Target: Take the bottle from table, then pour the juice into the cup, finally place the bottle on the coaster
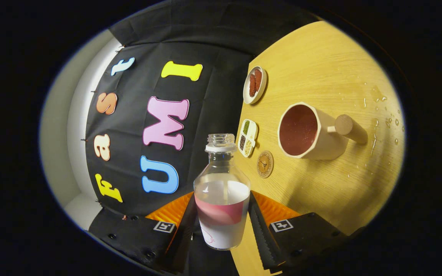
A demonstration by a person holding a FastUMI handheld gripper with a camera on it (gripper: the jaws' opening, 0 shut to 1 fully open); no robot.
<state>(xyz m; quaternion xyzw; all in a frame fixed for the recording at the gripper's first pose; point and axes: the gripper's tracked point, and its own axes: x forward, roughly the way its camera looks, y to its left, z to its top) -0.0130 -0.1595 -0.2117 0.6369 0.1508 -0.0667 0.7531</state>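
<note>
bottle (pixel 221 199) between claw (pixel 222 220) fingers, cup (pixel 310 132) beyond

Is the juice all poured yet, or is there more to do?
Mostly done. The cream cup with a wooden handle already holds red juice, and the clear uncapped plastic bottle looks empty. The claw is shut on the bottle, tilted beside the cup. Left: set it on the round wooden coaster, which sits bare.

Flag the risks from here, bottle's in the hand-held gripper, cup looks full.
1. The bottle has no cap and the view is rolled; leftover liquid could spill from its neck.
2. Drops already wet the table beside the cup; a wet base might slide.
3. The coaster is small and sits tight against the snack tray and near the cup, so the hand-held gripper, shut on the bottle, may bump them when setting down.
</note>
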